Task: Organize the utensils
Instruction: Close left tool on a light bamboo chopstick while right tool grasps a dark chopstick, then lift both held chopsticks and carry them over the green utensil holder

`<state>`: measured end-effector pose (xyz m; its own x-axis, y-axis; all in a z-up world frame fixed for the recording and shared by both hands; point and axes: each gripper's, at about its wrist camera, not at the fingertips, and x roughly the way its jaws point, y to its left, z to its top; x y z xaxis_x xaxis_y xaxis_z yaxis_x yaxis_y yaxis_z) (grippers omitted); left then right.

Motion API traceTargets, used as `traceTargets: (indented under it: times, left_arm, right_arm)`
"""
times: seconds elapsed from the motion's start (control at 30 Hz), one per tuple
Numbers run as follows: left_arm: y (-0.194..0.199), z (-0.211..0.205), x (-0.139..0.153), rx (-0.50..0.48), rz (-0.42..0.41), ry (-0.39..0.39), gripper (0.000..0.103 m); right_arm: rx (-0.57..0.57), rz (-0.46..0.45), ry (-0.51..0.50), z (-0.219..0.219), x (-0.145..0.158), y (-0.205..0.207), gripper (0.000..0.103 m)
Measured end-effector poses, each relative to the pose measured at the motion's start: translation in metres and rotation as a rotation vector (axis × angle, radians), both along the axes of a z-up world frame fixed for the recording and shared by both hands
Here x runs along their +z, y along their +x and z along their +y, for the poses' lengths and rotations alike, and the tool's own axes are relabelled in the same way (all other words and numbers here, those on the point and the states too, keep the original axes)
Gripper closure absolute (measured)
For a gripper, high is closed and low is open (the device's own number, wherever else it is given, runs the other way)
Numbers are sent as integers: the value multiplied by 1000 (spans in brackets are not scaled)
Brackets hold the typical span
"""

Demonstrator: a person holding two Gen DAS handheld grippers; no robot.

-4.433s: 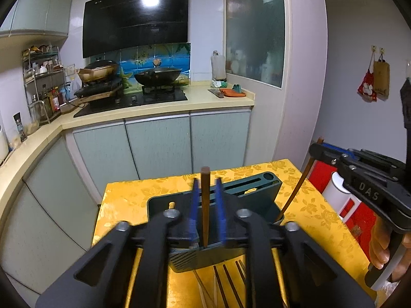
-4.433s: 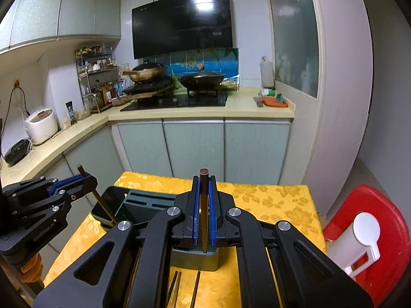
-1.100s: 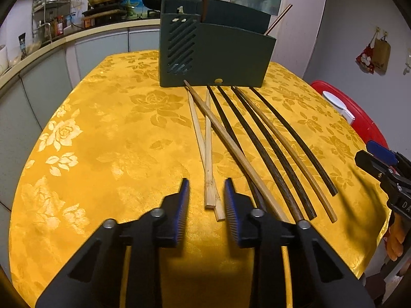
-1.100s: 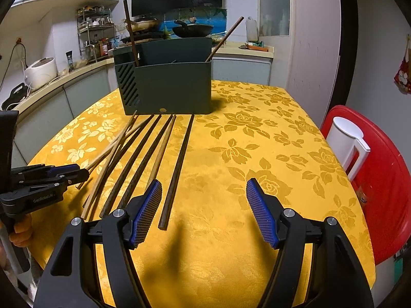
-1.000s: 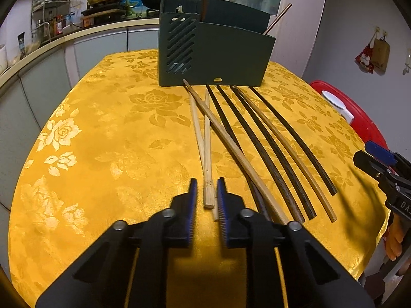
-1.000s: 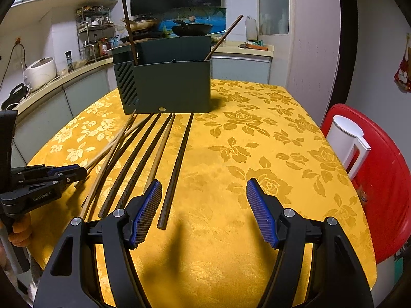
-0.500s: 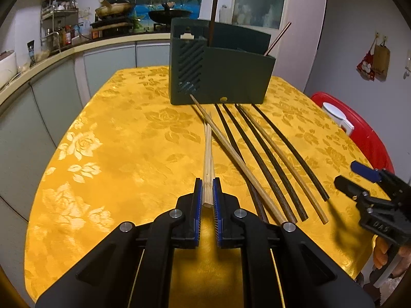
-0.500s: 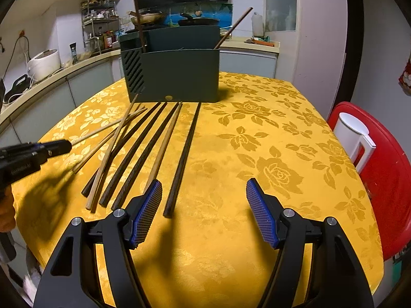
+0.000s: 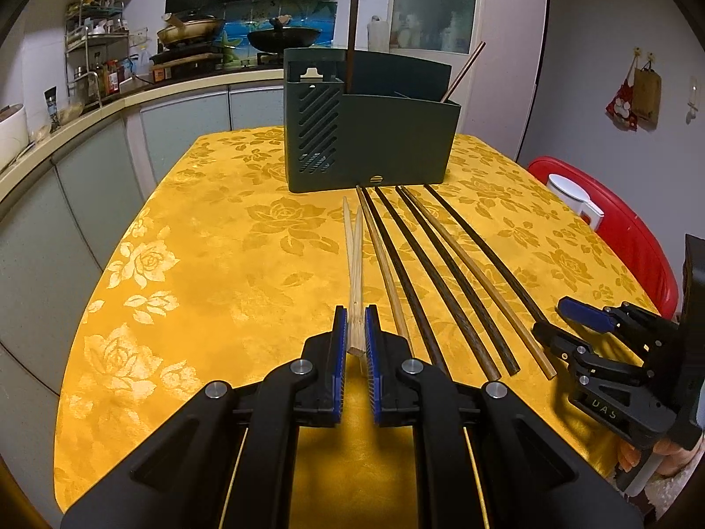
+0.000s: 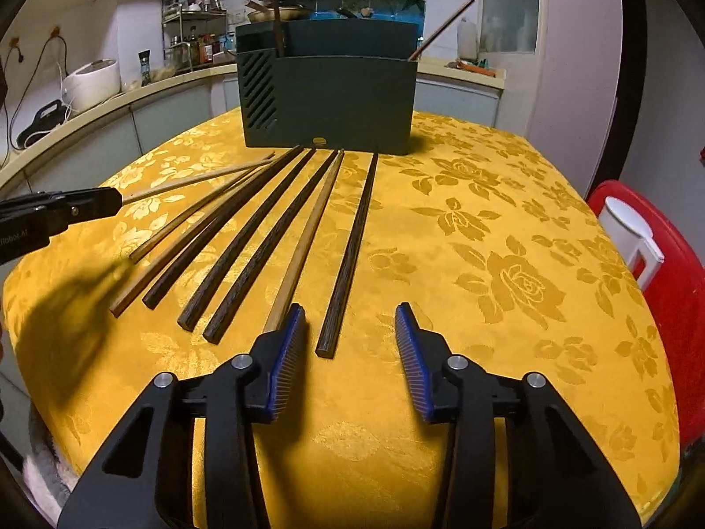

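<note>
Chopsticks (image 9: 355, 260): left gripper (image 9: 353, 339) clamps one pale pair's ends, which may splay or slip; right gripper (image 10: 350, 339) gapes empty.

Eight chopsticks are out in front of the holder: four dark wooden chopsticks (image 10: 352, 238) and four pale wooden chopsticks (image 10: 304, 251). One dark green plastic utensil holder (image 10: 335, 101) stands on the desk (image 10: 484, 220), with two brown chopsticks (image 9: 352, 22) in it.
</note>
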<state>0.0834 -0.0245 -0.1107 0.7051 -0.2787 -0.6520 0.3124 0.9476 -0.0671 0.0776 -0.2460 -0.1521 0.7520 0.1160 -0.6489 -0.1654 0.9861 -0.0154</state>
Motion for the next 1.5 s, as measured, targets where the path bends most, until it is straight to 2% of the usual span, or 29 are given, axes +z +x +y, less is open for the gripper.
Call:
traceTargets:
  times: [0.4,0.63,0.77,0.97,1.17,1.5]
  left_arm:
    - [2,5,-1,16,5,-4,95]
    - [-1,6,6,23,-23,3,95]
    - [-6,8,16,29,-57,16,95]
    - [-19,8,44,42,-151,61,96]
    - [-23,13,81,44,-227,34,96]
    - [-20,13,118,34,-278,18,96]
  right_arm:
    - [-20,-5,50,-2,-2,6,93]
    - [-33,24,73,-12,6,5,95]
    - [-41,-38,85,-20,30,-5,95]
    - [-44,-154,113,-32,73,-19,95]
    - [-27,-239,152,-39,110,-27,95]
    - [-8,-311,193,-43,151,-27,95]
